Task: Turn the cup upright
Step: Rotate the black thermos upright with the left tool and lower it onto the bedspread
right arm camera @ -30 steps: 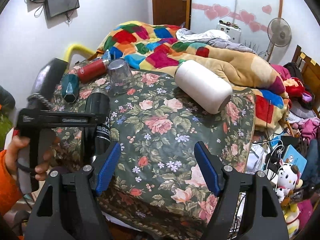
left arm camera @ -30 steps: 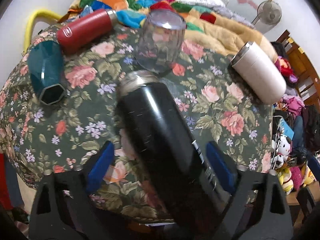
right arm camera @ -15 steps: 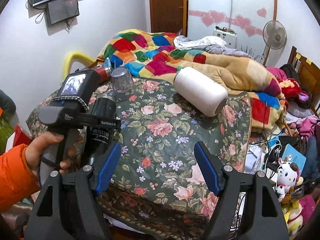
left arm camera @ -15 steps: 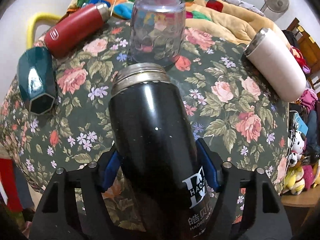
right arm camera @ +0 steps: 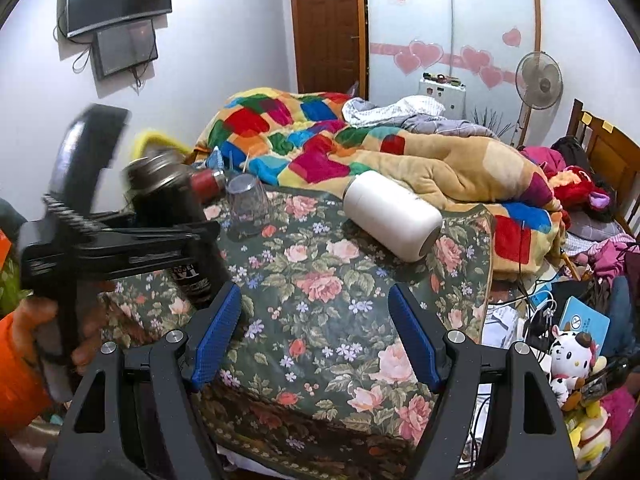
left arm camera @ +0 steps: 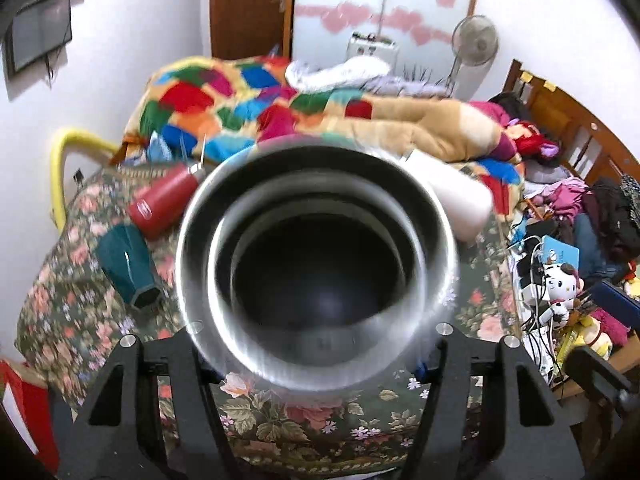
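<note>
My left gripper (left arm camera: 316, 356) is shut on the black steel cup (left arm camera: 316, 268), whose open mouth fills the left wrist view and points at the camera. In the right wrist view the same black cup (right arm camera: 176, 216) is tilted, mouth up and to the left, lifted over the floral table's (right arm camera: 328, 304) left side, held by the left gripper (right arm camera: 140, 236). My right gripper (right arm camera: 316, 336) is open and empty over the table's near edge.
A white cup (right arm camera: 392, 216) lies on its side at the back right. A clear glass (right arm camera: 248, 204) stands upside down at the back. A red bottle (left arm camera: 164, 200) and a teal cup (left arm camera: 128, 264) lie at the left. Bedding is behind.
My left gripper closed on the black cup, lifted it off the table and tipped it so its mouth now faces the camera. The right gripper stayed open and rose a little.
</note>
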Demonstrator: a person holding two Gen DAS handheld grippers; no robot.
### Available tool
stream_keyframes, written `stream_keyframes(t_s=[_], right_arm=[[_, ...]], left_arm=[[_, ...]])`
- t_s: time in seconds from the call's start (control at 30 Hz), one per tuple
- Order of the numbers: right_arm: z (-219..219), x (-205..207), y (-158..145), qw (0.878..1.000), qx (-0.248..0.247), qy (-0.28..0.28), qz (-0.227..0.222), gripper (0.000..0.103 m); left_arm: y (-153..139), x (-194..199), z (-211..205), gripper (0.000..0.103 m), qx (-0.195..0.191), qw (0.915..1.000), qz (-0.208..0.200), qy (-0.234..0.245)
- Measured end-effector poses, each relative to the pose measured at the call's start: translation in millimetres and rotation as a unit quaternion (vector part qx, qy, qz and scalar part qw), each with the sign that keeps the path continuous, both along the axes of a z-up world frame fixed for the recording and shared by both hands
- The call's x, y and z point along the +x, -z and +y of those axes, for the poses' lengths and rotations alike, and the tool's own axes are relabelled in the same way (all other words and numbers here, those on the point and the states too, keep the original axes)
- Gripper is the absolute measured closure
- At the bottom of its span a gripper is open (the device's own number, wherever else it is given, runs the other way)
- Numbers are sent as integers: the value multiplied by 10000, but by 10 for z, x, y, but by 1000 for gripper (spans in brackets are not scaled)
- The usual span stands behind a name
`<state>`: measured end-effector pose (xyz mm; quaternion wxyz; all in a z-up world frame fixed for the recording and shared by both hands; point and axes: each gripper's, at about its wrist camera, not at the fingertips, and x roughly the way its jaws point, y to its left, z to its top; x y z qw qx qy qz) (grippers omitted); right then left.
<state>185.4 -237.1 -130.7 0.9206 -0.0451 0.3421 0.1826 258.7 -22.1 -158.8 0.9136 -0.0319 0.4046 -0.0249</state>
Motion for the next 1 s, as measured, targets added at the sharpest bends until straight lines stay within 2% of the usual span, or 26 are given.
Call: stream_keyframes(t_s=[0.13,0.33,0.73,1.0], right_arm=[[-17,27,-27,10000,43,63,-26,30],[-55,60,-29,9999,89,95,-6,30],[-107,122,4,9998,106,182,64,30],[-154,180,30,9995,144,261,134,30]], left_arm=[[-189,-11,-45,39,200,9991,-376,21],[-260,68,-105,39,261,9985,-469,97],[84,337,-302,39,297,9983,269,427],[160,508,-366,39,327,9978,368,434]])
